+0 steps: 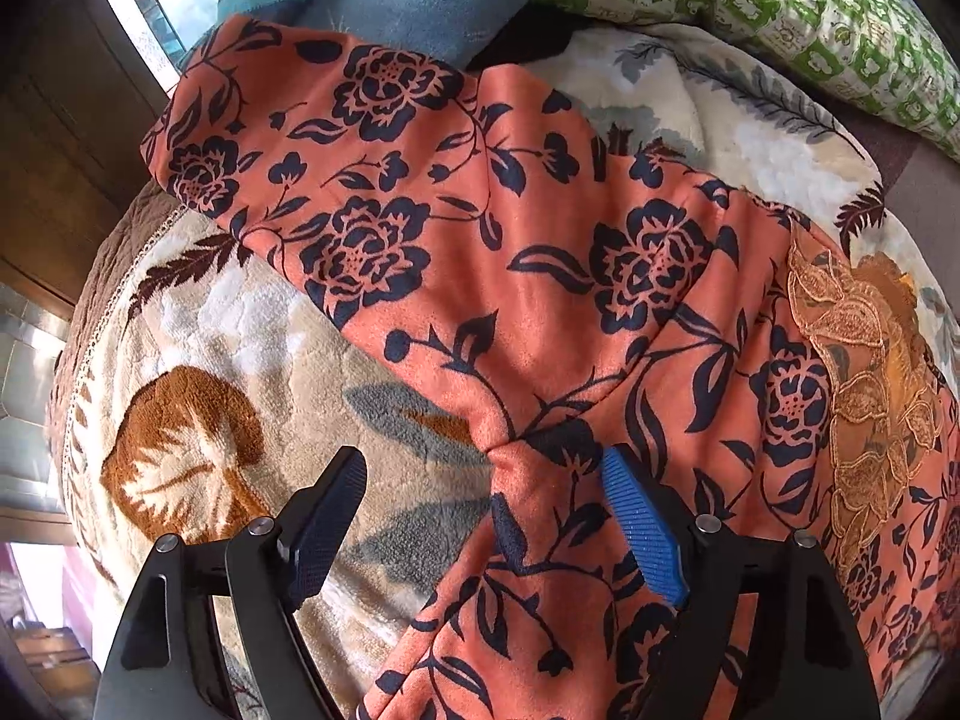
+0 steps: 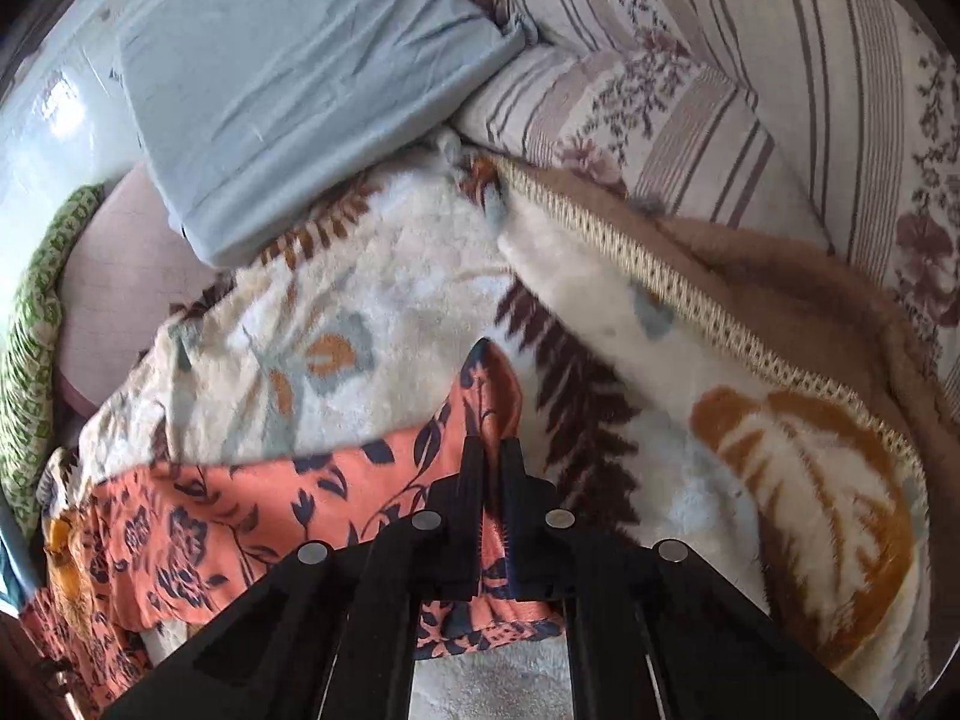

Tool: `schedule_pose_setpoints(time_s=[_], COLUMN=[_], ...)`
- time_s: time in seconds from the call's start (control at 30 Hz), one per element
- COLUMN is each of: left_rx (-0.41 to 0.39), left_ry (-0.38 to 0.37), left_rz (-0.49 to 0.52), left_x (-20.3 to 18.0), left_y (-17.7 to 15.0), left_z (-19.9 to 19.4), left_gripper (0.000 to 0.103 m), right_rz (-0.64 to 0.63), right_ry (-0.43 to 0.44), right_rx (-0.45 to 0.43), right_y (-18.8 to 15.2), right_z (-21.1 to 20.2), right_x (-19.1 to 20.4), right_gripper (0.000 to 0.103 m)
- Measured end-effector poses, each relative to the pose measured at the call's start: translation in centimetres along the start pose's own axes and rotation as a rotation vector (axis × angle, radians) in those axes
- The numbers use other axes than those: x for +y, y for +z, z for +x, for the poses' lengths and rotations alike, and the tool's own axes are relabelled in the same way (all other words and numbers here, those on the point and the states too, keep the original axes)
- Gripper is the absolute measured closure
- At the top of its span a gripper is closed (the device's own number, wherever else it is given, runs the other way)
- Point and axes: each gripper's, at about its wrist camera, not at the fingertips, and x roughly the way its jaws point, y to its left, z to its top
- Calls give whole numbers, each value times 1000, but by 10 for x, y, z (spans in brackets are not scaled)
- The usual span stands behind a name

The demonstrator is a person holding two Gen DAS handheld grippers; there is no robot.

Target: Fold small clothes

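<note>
Two grippers are in your hands, and both point down at one orange garment point(image 1: 528, 276) with dark blue flowers, which lies spread on a fleece blanket point(image 1: 252, 348) printed with leaves, on the bed. In the left wrist view your left gripper point(image 1: 483, 525) has its fingers wide apart; the left finger, with a dark pad point(image 1: 327, 525), hangs over the blanket, and the right finger, with a blue ribbed pad point(image 1: 645, 531), hangs over the orange cloth. Between them is a pinched, gathered point of the garment, at its left edge, but the pads do not press on it. From this point one long part of the garment runs to the far left, and another part runs near, toward the camera. On the right side of the garment you see a golden-brown embroidered patch point(image 1: 864, 396). In the right wrist view your right gripper point(image 2: 491, 450) has its fingers closed together on a corner of the same orange garment point(image 2: 336, 480); the pointed tip of the cloth stands out just beyond the fingertips, and the rest of the garment goes to the near left. Far behind the blanket lie a light blue pillow point(image 2: 288, 84) and a striped flowered pillow point(image 2: 690, 114). At the left edge there is a green patterned cloth point(image 2: 30, 336).
</note>
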Motion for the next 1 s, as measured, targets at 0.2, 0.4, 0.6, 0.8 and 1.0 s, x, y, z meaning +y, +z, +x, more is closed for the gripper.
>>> schedule_pose_setpoints(time_s=[0.2,0.4,0.6,0.8,1.0], left_rx=[-40,-11,-7,54,39], left_ry=[38,13,-102,-193,-168], left_rz=[-49,-229,-444,-427,-323], left_x=[13,66,111,99,90], left_y=[17,34,46,34,38], left_z=[-8,2,12,47,43], left_gripper=[23,23,23,23,34], right_rz=[-16,73,76,139,195], right_ry=[-139,-186,-87,17,23], right_rx=[-23,50,8,57,108], right_y=[32,18,8,-27,-41], right_z=[22,57,20,3,10], right_x=[-5,-36,-28,-14,-8], right_gripper=[103,103,84,60,60])
